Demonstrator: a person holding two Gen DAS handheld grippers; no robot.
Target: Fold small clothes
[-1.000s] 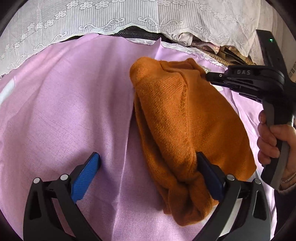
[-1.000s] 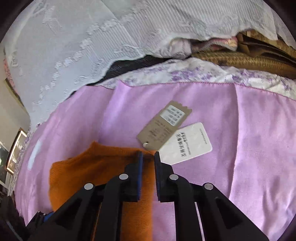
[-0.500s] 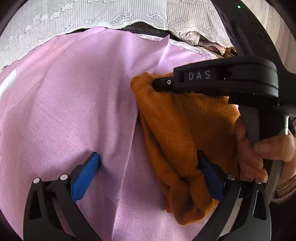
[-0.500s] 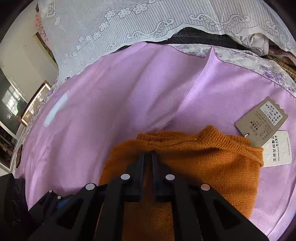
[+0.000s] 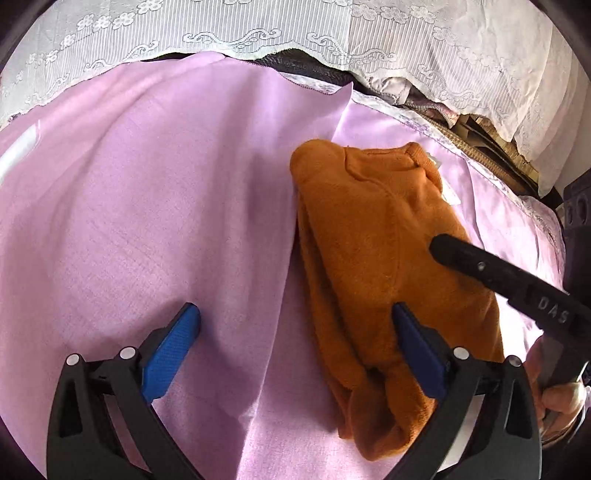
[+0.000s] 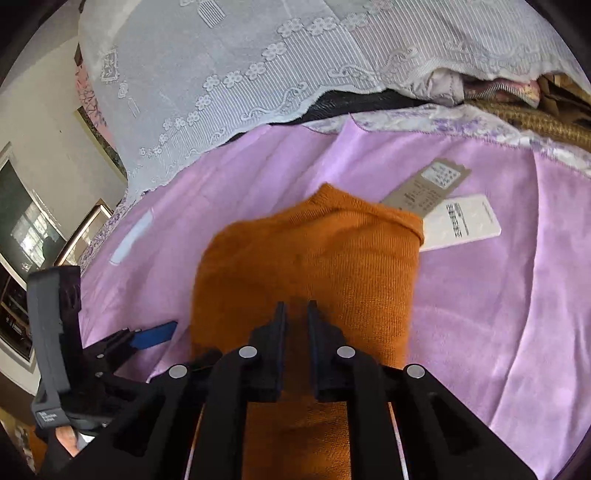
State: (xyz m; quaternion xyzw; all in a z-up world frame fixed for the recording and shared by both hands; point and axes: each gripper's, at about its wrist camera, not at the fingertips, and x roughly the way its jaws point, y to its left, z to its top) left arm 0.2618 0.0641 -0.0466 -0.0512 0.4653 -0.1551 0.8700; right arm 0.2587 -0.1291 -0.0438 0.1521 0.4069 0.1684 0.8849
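An orange knitted garment (image 5: 369,240) lies folded in a long bundle on the lilac cloth (image 5: 147,221). My left gripper (image 5: 293,314) stands open and wide at its near end. One blue pad rests on the cloth; the other pad (image 5: 413,350) touches the knit's side. My right gripper (image 6: 295,310) is shut, its tips over the middle of the garment (image 6: 306,266) with nothing gripped. In the left wrist view the right gripper (image 5: 439,245) comes in from the right and rests its tip on the knit. Two paper tags (image 6: 443,206) stick out from the far end.
A white lace cloth (image 5: 258,29) hangs along the back edge, with woven baskets (image 6: 546,122) behind it on the right. A hand (image 5: 561,402) holds the right gripper's handle at the right. Left of the garment the lilac cloth is bare and creased.
The right gripper left the far collar end by the tags, swept across the top of the garment and drew back over its middle. The left gripper stayed in place, open.
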